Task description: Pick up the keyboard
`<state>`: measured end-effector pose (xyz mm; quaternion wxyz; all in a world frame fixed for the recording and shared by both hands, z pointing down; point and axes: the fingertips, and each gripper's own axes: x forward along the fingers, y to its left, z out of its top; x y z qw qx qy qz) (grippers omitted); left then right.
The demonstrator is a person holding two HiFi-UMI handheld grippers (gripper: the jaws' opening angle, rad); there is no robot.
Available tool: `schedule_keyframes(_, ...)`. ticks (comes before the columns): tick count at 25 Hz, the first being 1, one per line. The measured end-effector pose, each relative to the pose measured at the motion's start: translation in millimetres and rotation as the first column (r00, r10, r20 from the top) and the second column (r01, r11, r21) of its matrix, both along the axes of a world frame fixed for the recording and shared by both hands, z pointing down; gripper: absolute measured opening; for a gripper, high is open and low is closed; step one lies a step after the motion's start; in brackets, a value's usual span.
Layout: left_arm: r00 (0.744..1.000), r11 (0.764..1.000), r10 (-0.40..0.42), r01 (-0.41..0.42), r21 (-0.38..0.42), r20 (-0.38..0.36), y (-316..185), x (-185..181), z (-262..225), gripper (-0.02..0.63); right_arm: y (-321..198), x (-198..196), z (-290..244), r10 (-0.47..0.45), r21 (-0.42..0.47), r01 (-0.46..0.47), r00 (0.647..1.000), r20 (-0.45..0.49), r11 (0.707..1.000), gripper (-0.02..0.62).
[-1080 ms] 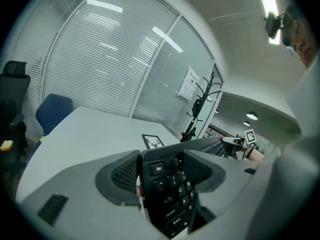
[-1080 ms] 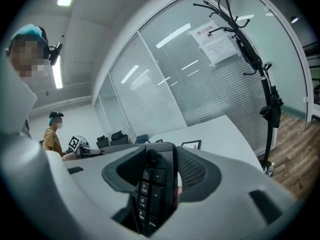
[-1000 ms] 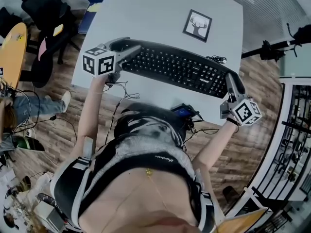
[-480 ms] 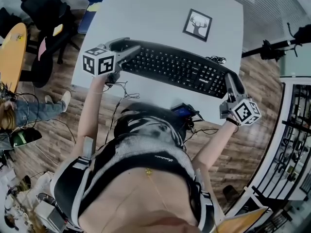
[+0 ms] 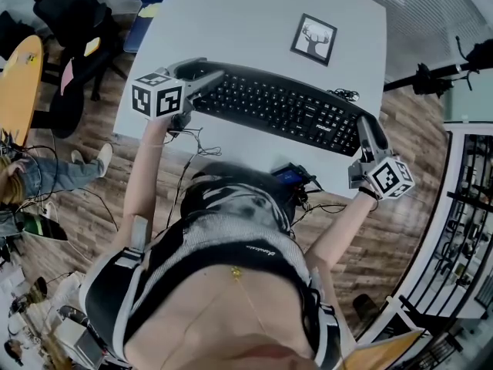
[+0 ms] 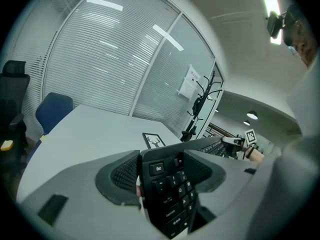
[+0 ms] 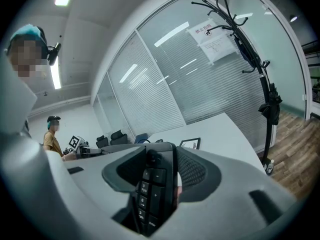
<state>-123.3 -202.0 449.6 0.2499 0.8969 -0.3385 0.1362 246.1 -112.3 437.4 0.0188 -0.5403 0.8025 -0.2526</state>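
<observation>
Grey table [image 5: 231, 21] fills the upper half of the head view. The black keyboard [image 5: 277, 108] lies across it on a diagonal, one end at 10 o'clock and the other at 4 o'clock. No view settles whether its underside is clear of the tabletop. The left gripper [image 5: 212, 79] is clamped on the 10 o'clock end and the right gripper [image 5: 362, 123] on the 4 o'clock end, one short edge pinched in each. Judgement on handling: a long, rigid plastic slab, light to moderate in weight, that flexes little. Smooth edges could slip in the pads, and the keycaps should not be squeezed. The two short ends are the sensible holds, and both must rise together to keep it level. The head view alone shows the full span and both grips at once. It also shows the framed deer picture [image 5: 313, 40] at 1 o'clock of the keyboard, well apart from it, and a small coil of cable [image 5: 343, 93] just beside its far edge. The left gripper view shows what the head view cannot: the Esc-key corner [image 6: 157, 168] seated between the ribbed pads. The right gripper view shows the number-pad end [image 7: 150, 184] between its pads likewise.
</observation>
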Motion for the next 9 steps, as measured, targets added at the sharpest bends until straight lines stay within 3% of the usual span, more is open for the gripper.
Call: schedule_keyframes(9, 1.0, 1.0, -0.002, 0.002, -0.006, 0.002, 4.6, 3.1, 1.9, 0.261, 4.1, 4.7, 1.1, 0.009, -0.018, -0.009, 1.0, -0.008, 1.0, 0.192)
